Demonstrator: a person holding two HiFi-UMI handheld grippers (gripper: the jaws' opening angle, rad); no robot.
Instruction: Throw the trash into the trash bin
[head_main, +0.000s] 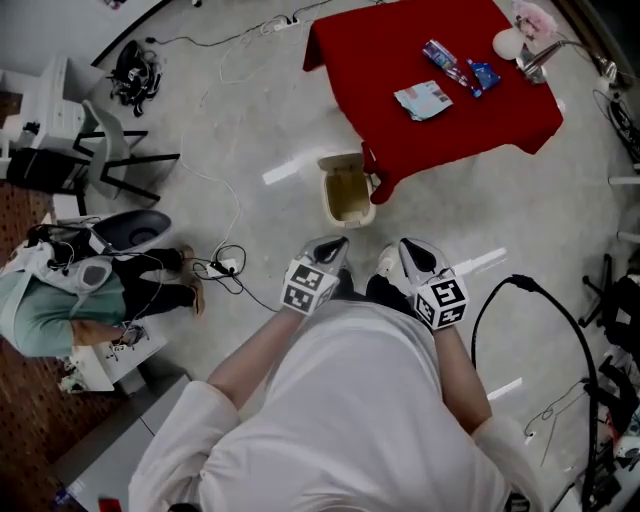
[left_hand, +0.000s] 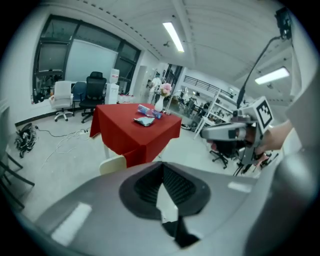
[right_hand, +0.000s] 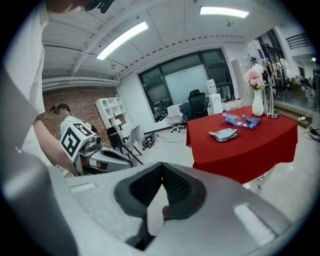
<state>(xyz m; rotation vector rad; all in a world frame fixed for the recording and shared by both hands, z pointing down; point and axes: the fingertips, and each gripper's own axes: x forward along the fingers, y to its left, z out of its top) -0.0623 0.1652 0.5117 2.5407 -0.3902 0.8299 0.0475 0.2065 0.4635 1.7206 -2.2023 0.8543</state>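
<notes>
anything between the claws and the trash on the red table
Nothing visible in the air path. Only the trash bin stands on the floor by the red table's near corner, lower than the wrapper on top.

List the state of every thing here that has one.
Left gripper: jaws shut, empty.
Right gripper: jaws shut, empty.
Bin: upright, top open.
Bottle: lying on the table.
Wrapper: lying on the table.
Vase: upright.
</notes>
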